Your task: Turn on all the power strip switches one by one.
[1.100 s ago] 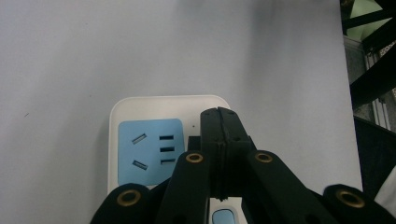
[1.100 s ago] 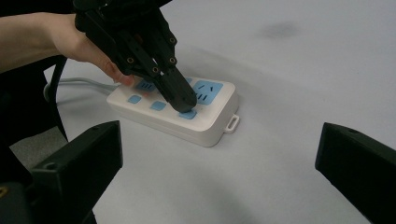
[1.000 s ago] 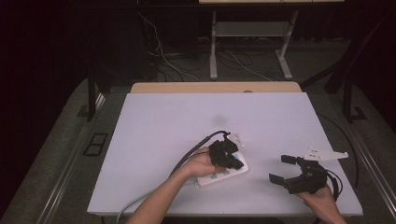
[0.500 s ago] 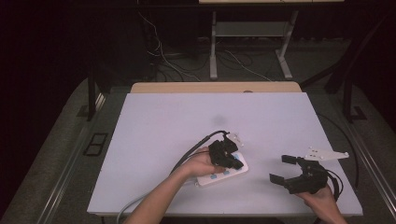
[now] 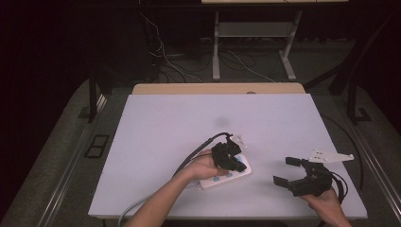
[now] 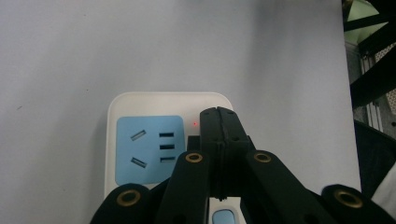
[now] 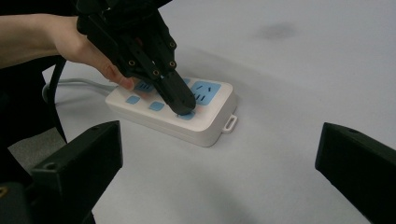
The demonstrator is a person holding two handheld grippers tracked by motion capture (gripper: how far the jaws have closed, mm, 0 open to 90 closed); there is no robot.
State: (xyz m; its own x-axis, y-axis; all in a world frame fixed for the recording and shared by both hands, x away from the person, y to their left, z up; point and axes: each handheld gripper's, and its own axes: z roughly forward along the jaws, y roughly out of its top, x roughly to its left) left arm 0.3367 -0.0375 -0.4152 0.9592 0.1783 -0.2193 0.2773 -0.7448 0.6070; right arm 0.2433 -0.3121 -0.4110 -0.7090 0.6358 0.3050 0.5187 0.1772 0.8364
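Power strip (image 7: 173, 112) on the worktop (image 5: 189, 123): left claw (image 7: 180, 105), jaws together, presses a switch button, likely lifting next, while right claw (image 5: 289, 171) waits agape.

Left gripper (image 5: 239, 165) jaws pressed together; right gripper (image 5: 286, 171) jaws spread wide.

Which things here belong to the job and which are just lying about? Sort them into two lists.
In the job:
- power strip
- left gripper, shut, tips on a blue switch
- right gripper, open, apart from the strip

Lying about:
- cables on the floor
- metal stand behind the table
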